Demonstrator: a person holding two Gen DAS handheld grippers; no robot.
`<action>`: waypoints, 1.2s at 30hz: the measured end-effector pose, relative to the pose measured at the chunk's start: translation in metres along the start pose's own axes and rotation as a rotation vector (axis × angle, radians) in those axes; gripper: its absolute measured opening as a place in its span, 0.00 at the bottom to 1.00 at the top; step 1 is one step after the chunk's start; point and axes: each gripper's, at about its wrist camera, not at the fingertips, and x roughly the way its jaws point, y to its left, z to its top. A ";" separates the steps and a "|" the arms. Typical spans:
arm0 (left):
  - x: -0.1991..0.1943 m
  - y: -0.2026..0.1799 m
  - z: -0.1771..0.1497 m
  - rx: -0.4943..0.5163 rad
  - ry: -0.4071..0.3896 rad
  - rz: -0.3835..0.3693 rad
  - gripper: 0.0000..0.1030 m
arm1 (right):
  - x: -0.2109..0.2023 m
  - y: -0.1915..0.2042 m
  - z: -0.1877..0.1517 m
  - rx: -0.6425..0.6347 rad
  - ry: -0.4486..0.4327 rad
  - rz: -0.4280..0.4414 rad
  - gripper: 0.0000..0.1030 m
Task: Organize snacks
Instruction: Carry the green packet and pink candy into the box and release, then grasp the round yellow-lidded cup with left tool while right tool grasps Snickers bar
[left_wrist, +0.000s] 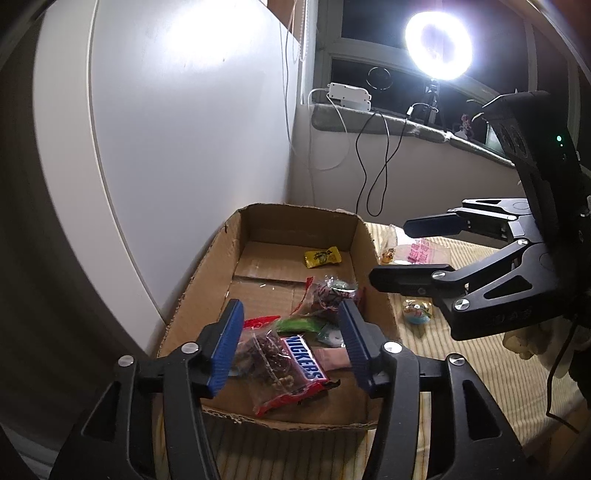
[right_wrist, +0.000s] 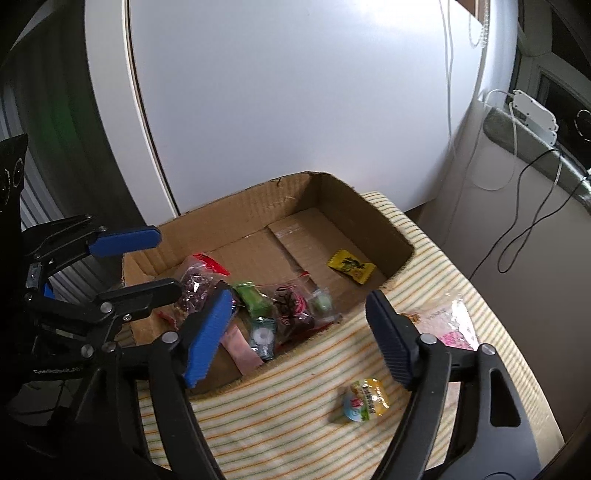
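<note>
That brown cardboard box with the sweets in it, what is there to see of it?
The cardboard box is a shallow, open tray of plain brown corrugated card with rough, torn top edges and no lid. Its floor is made of folded flaps, with clear tape along a seam. It sits flat on a striped cloth, its far side close against a white panel. Several wrapped snacks lie bunched at its near end; a yellow candy lies apart, farther in. Neither gripper touches it.
</note>
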 end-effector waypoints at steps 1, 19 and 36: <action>-0.002 -0.001 0.000 0.001 -0.003 0.000 0.53 | -0.002 -0.002 -0.001 0.002 -0.002 -0.004 0.80; -0.007 -0.071 0.002 0.063 -0.013 -0.104 0.61 | -0.074 -0.078 -0.065 0.100 -0.009 -0.170 0.92; 0.055 -0.144 -0.011 0.106 0.128 -0.155 0.61 | -0.095 -0.175 -0.153 0.249 0.076 -0.261 0.92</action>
